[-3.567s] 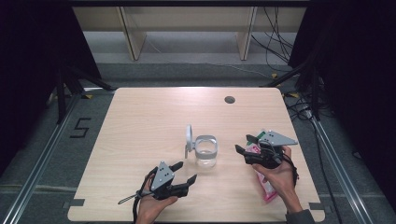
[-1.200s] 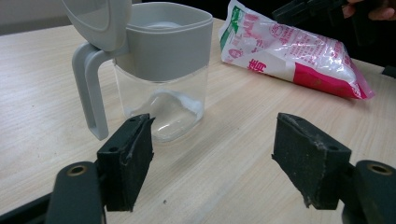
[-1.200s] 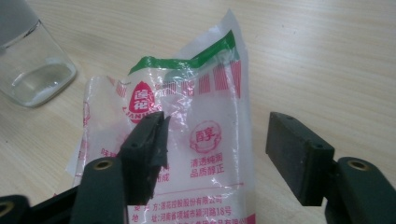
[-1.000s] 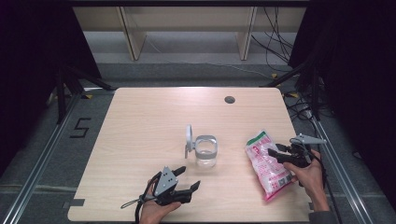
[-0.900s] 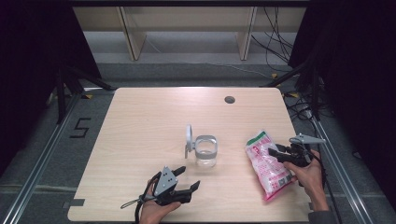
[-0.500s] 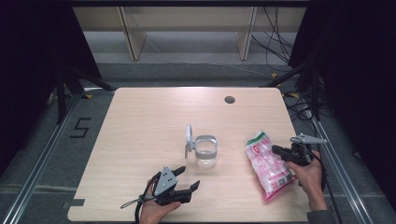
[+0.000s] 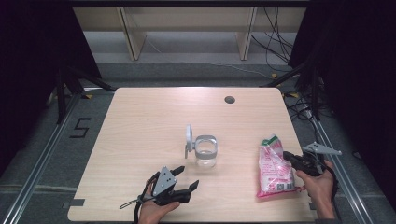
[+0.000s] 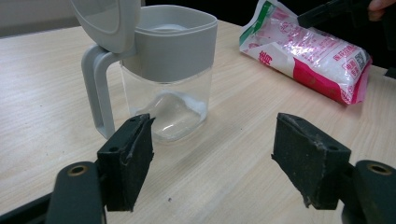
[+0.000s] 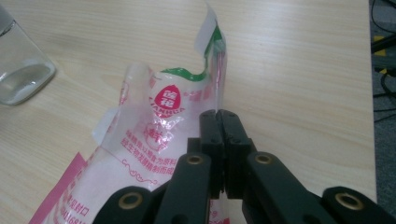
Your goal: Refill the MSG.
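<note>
Your right tongs [image 9: 219, 114] have just been closing and now sit pressed together on the edge of the pink and white bag [image 7: 274, 167]. In the right gripper view the two black jaws meet with no gap, and the clear film of the bag's side edge runs right into them, so they are pinching that film. The bag lies flat on the table [image 7: 140, 126] at your right, its green-trimmed open end pointing away from you and its pink bottom toward you. From above, your right hand [image 7: 320, 184] sits just to the bag's right, near the table's edge.

Your left tongs [image 7: 187, 177] stand wide apart with nothing between them, held low over the table near its front edge. In the left gripper view they point at the clear jug [image 8: 170, 84], which stands upright near the middle of the table, apart from the bag. Its grey lid [image 8: 109, 21] is flipped up on the handle side, and a little white powder lies in its bottom.
</note>
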Demonstrator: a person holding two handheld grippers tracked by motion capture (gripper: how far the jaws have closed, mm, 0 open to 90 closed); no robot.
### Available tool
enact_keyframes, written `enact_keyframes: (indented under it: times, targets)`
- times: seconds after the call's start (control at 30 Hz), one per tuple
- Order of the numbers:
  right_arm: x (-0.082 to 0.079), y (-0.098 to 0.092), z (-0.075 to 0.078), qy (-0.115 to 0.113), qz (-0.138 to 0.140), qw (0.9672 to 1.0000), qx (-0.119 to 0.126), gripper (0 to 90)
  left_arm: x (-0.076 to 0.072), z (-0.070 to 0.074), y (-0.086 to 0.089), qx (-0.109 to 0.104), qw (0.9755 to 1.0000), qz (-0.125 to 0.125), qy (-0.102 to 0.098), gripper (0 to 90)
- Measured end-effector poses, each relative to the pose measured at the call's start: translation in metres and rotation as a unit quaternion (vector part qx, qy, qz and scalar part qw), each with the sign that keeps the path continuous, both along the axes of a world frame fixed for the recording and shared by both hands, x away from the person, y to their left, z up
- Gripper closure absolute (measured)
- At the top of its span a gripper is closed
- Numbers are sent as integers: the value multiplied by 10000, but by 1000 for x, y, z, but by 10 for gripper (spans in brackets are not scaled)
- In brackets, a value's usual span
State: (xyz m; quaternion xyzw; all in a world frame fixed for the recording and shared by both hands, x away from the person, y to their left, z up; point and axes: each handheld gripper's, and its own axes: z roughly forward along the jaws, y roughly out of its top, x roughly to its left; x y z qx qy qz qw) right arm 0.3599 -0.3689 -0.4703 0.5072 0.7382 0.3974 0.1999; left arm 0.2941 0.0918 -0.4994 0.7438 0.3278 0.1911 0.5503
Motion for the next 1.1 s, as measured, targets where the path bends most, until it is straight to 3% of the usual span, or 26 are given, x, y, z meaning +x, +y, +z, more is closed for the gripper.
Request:
enact_keyframes:
  times: [0.03,0.07,0.1,0.2,0.33,0.4,0.53,0.57,0.6,0.67,0.7,0.77,0.8,0.83,0.87,0.9,0.93,0.97,1.1]
  targets:
    - [-4,0,0,67,-123,9998,126,900,0,0,0,23,10000,-30,-15,278]
    - [-7,-2,-1,-19,-150,9999,82,900,0,-1,-1,-31,10000,-32,0,278]
    - [-10,-1,0,93,-218,9995,185,900,0,0,-1,-16,10000,-24,1,278]
    - [-16,-6,0,-4,-100,9999,80,900,2,0,0,86,9998,-131,-124,278]
    - [-29,-7,-1,-44,-55,9999,132,900,2,1,0,71,9999,-82,-123,278]
    - [-37,-5,-2,35,-188,9994,288,900,2,0,-1,78,9998,-117,-123,278]
    - [-46,-10,-3,-60,-60,9996,266,900,0,0,-4,-12,10000,-54,-42,278]
    - [-49,-10,-3,-69,-154,9994,287,900,-1,0,-5,-49,10000,-41,-15,278]
    - [-51,-10,-3,-97,-174,9995,244,900,-1,1,-5,49,10000,-69,-22,278]
    - [-54,-9,-1,-40,-206,9996,166,899,0,0,-5,23,10000,-55,-22,278]
    - [-54,-9,-1,-67,-196,9997,85,889,1,1,-4,104,9998,-125,-124,278]
    - [-54,-9,-1,-69,-214,9997,-43,859,-1,0,-5,30,10000,-65,-28,278]
    - [-56,-6,0,61,-410,9991,100,820,-1,0,-5,24,10000,-57,-16,278]
    - [-55,-7,0,21,-450,9990,76,777,1,1,-4,57,9999,-109,-110,278]
    - [-53,-9,-1,-27,-366,9993,36,726,0,0,-4,-19,10000,-79,-57,279]
    - [-53,-8,-1,51,-487,9987,133,694,0,0,-3,-26,10000,-41,-45,279]
    - [-51,-11,-2,70,-384,9992,76,678,0,0,-3,-12,10000,-43,-44,279]
    - [-52,-8,-3,216,-565,9978,257,640,0,0,-3,-13,10000,-48,-37,278]
    - [-48,-11,-7,256,-624,9971,352,534,0,0,-3,36,10000,-23,-42,279]
